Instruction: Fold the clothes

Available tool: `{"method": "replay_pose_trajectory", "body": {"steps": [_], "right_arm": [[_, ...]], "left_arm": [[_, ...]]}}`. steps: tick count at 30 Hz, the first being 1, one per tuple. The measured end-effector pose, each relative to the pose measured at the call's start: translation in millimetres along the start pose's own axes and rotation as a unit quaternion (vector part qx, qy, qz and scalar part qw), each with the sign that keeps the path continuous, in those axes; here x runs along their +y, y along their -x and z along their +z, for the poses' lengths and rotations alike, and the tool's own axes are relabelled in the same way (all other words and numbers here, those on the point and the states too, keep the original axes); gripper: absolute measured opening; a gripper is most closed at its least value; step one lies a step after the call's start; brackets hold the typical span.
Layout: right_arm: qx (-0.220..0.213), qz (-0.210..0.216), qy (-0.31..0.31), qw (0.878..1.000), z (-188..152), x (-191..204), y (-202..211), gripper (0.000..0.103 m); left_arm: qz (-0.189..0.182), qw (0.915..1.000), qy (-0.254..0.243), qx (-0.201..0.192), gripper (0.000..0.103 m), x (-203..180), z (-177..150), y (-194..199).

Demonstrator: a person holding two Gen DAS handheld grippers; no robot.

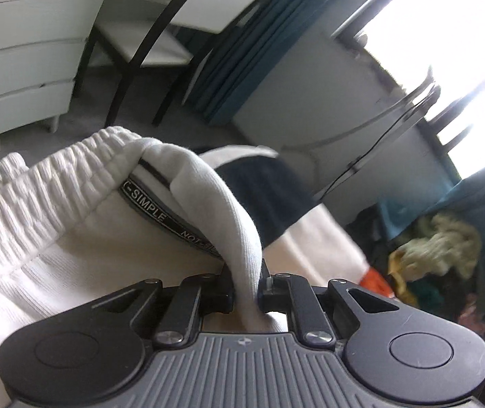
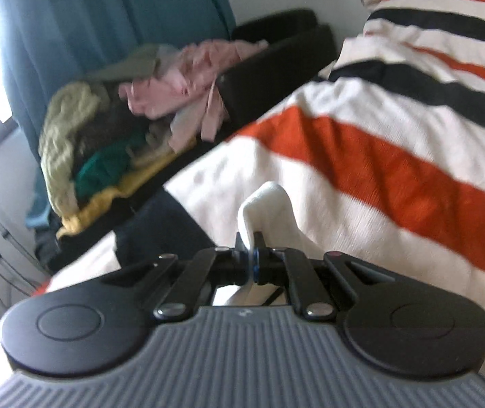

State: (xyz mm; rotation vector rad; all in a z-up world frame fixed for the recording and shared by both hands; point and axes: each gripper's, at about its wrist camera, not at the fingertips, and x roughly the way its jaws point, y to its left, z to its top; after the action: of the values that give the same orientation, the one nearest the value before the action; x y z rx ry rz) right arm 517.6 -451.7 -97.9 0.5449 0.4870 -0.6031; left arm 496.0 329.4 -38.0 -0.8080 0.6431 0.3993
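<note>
A white garment [image 1: 72, 231] with a ribbed elastic waistband [image 1: 31, 183] and a black "SIMPLE" label band fills the left of the left wrist view. My left gripper [image 1: 246, 294] is shut on a fold of its white fabric, held up off the bed. In the right wrist view my right gripper [image 2: 252, 263] is shut on another white fold of the garment [image 2: 266, 204], which sticks up between the jaws above the striped bedspread [image 2: 361, 156].
A pile of mixed clothes [image 2: 116, 125] lies on a dark couch [image 2: 276, 44] beside the bed; it also shows in the left wrist view [image 1: 439, 248]. A white drawer unit [image 1: 28, 68], a chair [image 1: 140, 44], teal curtains [image 2: 89, 17] and a bright window [image 1: 446, 34] stand around.
</note>
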Motion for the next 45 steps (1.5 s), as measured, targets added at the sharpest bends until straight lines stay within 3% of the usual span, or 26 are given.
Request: {"method": "replay_pose_trajectory", "body": {"steps": [5, 11, 13, 15, 17, 23, 27, 32, 38, 40, 45], "right_arm": [[0.015, 0.003, -0.003, 1.000, -3, -2, -2, 0.008], [0.024, 0.039, -0.051, 0.998, -6, -29, 35, 0.013], [0.024, 0.056, -0.066, 0.996, -9, -42, 60, 0.029], [0.027, 0.080, -0.092, 0.992, -12, -59, 87, 0.052], [0.033, 0.111, -0.114, 0.987, -17, -76, 118, 0.062], [0.062, 0.184, -0.170, 0.966, -51, -132, 196, 0.063], [0.102, 0.223, -0.202, 0.948, -78, -160, 220, 0.062], [0.136, 0.239, -0.218, 0.937, -95, -160, 211, 0.060], [0.162, 0.256, -0.227, 0.926, -117, -143, 152, 0.061], [0.161, 0.247, -0.241, 0.925, -119, -137, 132, 0.062], [0.127, 0.226, -0.267, 0.928, -108, -121, 95, 0.061]], "left_arm": [[0.027, 0.9991, -0.027, 0.019, 0.015, -5, 1, -9], [-0.023, 0.9991, -0.035, 0.004, 0.028, 14, -20, 34], [-0.042, 0.9988, -0.025, -0.004, 0.039, 25, -27, 60], [-0.060, 0.9980, -0.017, -0.010, 0.049, 37, -39, 95], [-0.076, 0.9970, -0.011, -0.015, 0.056, 51, -51, 129], [-0.109, 0.9931, 0.039, -0.016, 0.077, 110, -94, 213], [-0.121, 0.9881, 0.096, 0.001, 0.078, 153, -117, 239], [-0.119, 0.9754, 0.185, 0.012, 0.078, 198, -132, 225], [-0.116, 0.9657, 0.226, -0.054, 0.074, 212, -126, 181], [-0.111, 0.9655, 0.222, -0.079, 0.077, 204, -118, 169], [-0.040, 0.9738, 0.197, -0.106, 0.064, 176, -90, 148]]}}
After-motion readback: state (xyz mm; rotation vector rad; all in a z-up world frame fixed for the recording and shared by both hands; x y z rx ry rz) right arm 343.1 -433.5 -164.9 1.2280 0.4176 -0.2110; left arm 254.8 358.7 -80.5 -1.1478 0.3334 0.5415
